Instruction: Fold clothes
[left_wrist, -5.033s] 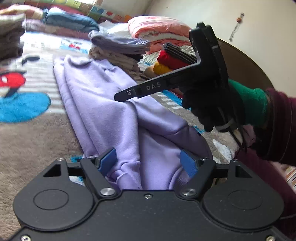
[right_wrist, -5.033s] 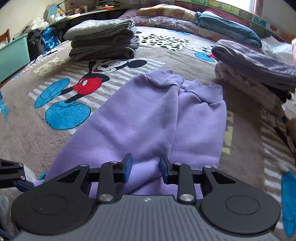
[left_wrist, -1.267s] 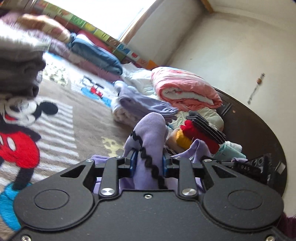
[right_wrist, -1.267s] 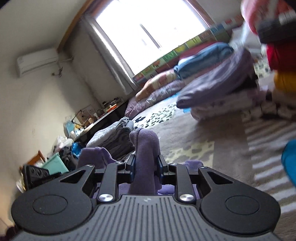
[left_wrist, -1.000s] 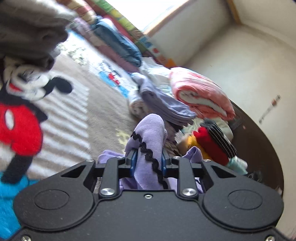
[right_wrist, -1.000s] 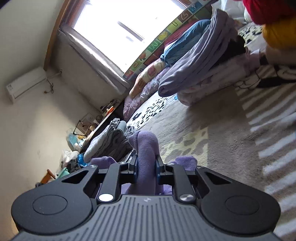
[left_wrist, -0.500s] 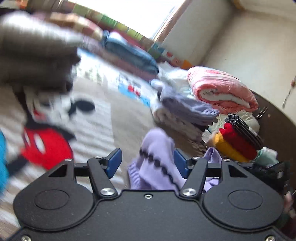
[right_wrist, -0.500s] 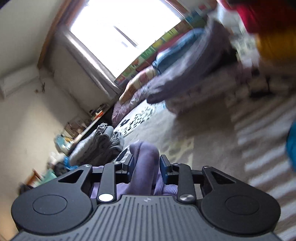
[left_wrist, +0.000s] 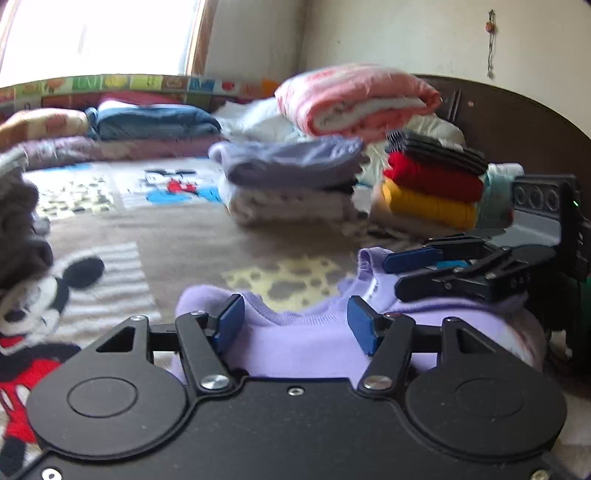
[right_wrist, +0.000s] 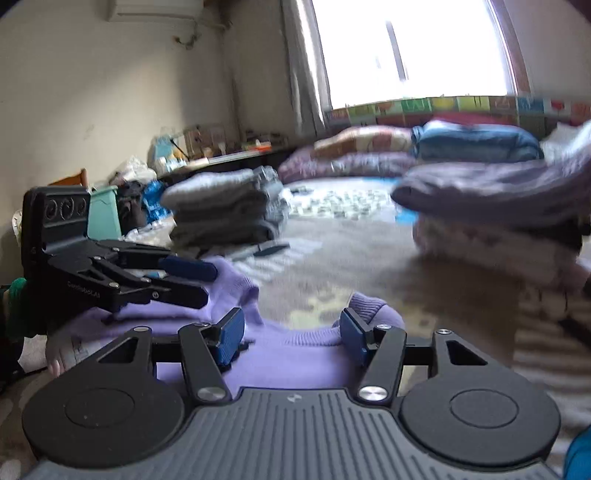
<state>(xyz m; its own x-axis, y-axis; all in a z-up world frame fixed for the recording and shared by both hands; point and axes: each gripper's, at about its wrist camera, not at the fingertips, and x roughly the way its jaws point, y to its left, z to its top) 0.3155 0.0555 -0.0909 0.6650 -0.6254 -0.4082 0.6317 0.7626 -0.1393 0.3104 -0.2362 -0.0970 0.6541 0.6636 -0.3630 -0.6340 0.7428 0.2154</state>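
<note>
I've got the lilac garment (left_wrist: 303, 343) folded over on the near blanket (left_wrist: 192, 236); left gripper (left_wrist: 295, 325) released, right gripper (right_wrist: 291, 334) still opening, pads clear of cloth; smoothing and stacking remain, I judge.

Faint lettering runs along the side of the left gripper (right_wrist: 184, 275), at nine o'clock. It is too blurred to read surely.
</note>
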